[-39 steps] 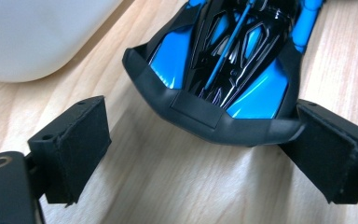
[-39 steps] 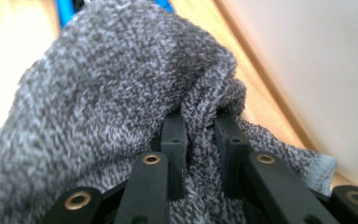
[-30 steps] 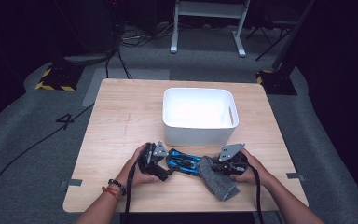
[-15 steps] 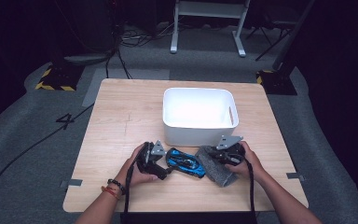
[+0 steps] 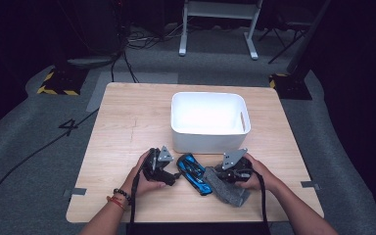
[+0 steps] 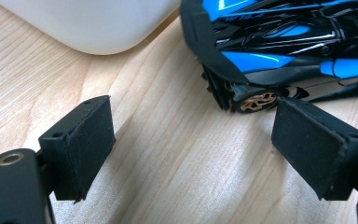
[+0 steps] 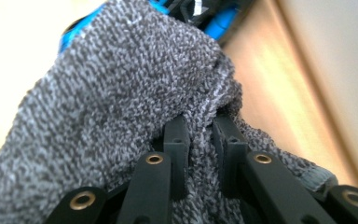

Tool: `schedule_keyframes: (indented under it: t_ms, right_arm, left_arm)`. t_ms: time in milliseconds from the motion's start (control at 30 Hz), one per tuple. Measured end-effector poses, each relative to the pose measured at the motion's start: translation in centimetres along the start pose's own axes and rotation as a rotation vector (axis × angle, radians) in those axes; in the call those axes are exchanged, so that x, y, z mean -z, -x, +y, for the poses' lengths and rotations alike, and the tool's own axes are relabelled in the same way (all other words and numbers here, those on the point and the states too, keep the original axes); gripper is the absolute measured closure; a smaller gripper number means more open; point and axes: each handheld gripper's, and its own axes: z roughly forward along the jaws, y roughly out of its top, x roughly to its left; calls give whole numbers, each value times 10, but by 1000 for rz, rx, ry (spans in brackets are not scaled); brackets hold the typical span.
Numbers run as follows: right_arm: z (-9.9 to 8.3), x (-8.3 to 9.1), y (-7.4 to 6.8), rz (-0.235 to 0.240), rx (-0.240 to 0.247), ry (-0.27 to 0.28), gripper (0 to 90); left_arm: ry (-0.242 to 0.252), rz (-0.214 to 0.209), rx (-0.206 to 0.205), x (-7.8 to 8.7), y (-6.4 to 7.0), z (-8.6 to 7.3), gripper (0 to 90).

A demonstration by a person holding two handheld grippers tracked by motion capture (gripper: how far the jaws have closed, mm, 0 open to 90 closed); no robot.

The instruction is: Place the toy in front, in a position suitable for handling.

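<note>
Down at the near edge of the wooden table [image 5: 127, 127], the left gripper [image 5: 169, 174] lay low in the person's left hand [image 5: 144, 178], its jaws spread wide with only bare wood between them. From the left gripper view, the left gripper [image 6: 191, 149] held nothing; the right-hand pad [image 6: 314, 142] sat just beside a gold-spoked wheel of the toy car [image 6: 279, 51], very close, though whether it touched was hard to tell. Just to the right of that gripper in the high view, the blue and black toy car [image 5: 192, 171] rested on the table at a slant, directly in front of the white bin [image 5: 209, 142] and near its front wall. The same bin's rounded corner [image 6: 93, 23] appeared at the top of the left gripper view. Further right, a grey knitted cloth [image 5: 227, 188] lay on the table against the car's near side, partly draped over it. The right gripper [image 5: 220, 175], held in the right hand [image 5: 257, 174], had its jaws pinched together on a fold of that cloth. The right gripper view showed this closely: the right gripper [image 7: 200, 133] clamped a ridge of the grey knit [image 7: 121, 93], with a bit of the blue car [image 7: 214, 18] peeking out beyond the cloth's top edge.
</note>
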Motion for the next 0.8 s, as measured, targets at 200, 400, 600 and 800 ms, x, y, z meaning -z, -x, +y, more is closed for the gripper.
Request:
schedule_keyframes:
  t_ms: [200, 400, 600, 800]
  right_arm:
    - [4, -2, -23, 46, 45, 4, 771]
    - [3, -4, -32, 31, 36, 35, 764]
    - [4, -7, -36, 48, 40, 55, 765]
    - [12, -12, -46, 66, 68, 56, 766]
  left_arm:
    - [3, 19, 14, -2, 1, 3, 140]
    - [37, 14, 25, 7, 2, 5, 178]
    - [90, -17, 56, 8, 5, 13, 177]
    - [108, -46, 109, -2, 1, 21, 221]
